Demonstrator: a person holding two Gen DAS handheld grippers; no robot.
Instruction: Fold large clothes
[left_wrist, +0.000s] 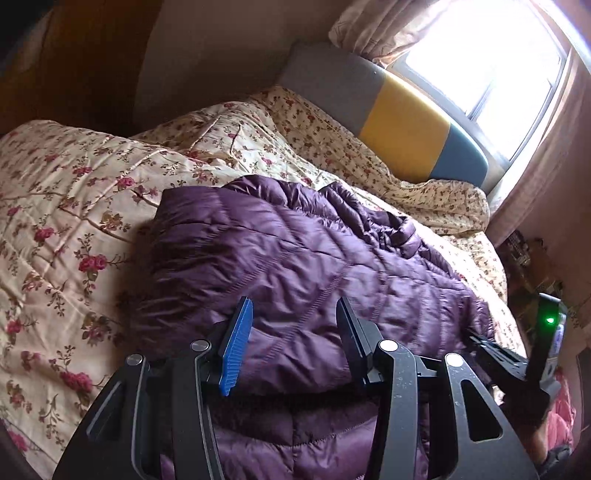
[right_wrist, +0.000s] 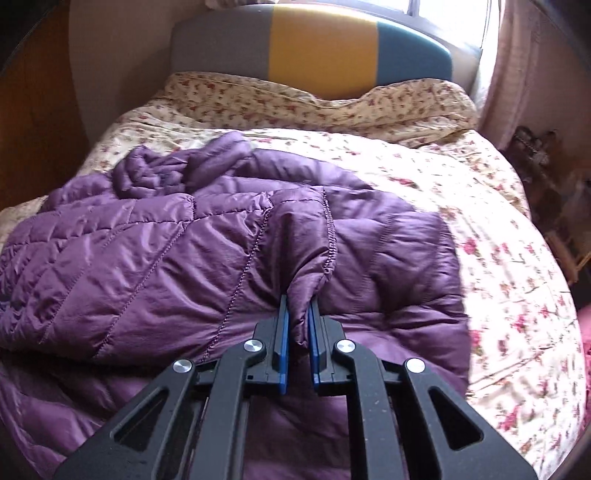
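A purple quilted puffer jacket (left_wrist: 295, 258) lies spread on the floral bed quilt (left_wrist: 74, 206); it also fills the middle of the right wrist view (right_wrist: 147, 258). My left gripper (left_wrist: 293, 306) is open just above the jacket, with nothing between its jaws. My right gripper (right_wrist: 298, 302) is shut on a raised fold of the jacket's edge (right_wrist: 306, 258), with purple fabric pinched between the blue pads (right_wrist: 282, 332). The right gripper's body (left_wrist: 517, 362) shows at the right edge of the left wrist view. The jacket's collar end (right_wrist: 177, 166) is bunched toward the headboard.
A grey, yellow and blue headboard (right_wrist: 317, 44) stands at the far end of the bed, with a floral pillow (right_wrist: 332, 99) below it. A bright window (left_wrist: 491, 59) and pink curtain (left_wrist: 546, 177) are on the right. Dark clutter (right_wrist: 543, 158) sits beside the bed.
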